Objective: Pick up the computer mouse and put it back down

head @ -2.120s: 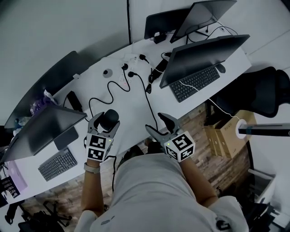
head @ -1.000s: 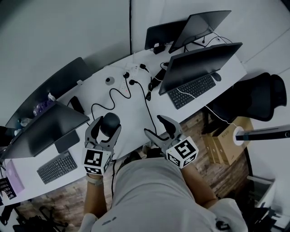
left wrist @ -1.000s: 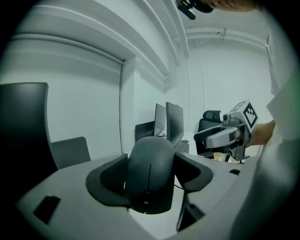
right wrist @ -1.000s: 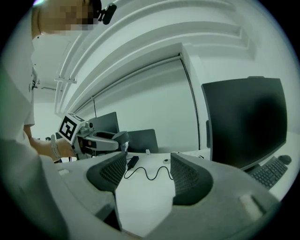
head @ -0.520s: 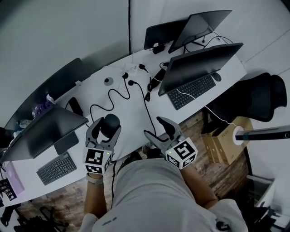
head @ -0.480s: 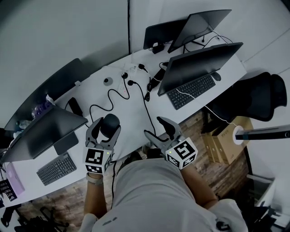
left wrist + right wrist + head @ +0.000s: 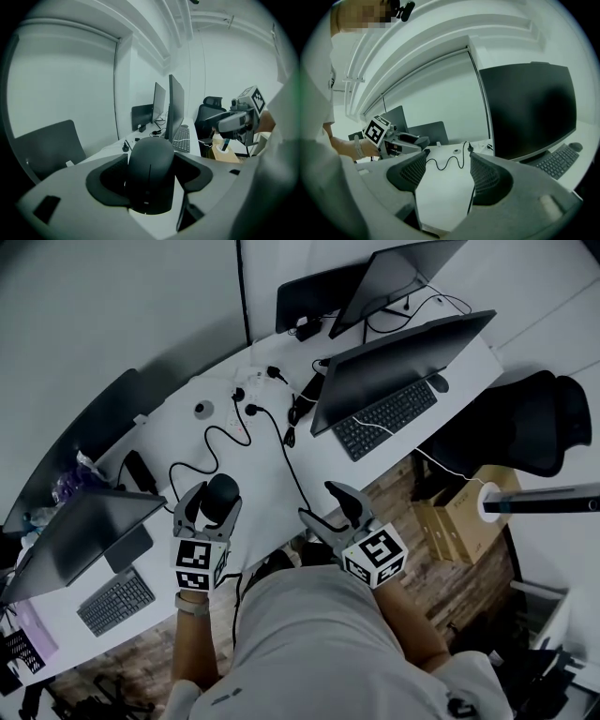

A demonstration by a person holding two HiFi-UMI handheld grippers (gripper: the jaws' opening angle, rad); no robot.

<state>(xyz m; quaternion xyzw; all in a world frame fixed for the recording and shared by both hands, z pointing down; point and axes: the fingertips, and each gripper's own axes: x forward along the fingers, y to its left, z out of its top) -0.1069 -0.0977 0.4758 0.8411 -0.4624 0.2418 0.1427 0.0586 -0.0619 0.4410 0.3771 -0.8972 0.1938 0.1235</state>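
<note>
The light is dim and grey-blue, soft and even, and shadows are faint. In the head view the white desk [image 7: 262,474] is the brightest part, and the corners go dark. Both gripper views are round, bend lines near their edges and turn black outside the circle. The dark mouse [image 7: 151,173] sits very close and looks a little soft. The monitor [image 7: 529,112] is plain black.

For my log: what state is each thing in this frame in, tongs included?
left tongs: shut on the computer mouse.
computer mouse: gripped at both sides; lifted or resting, cannot tell.
right tongs: open, nothing between the jaws.
monitor: screen dark.
office chair: unoccupied.
</note>
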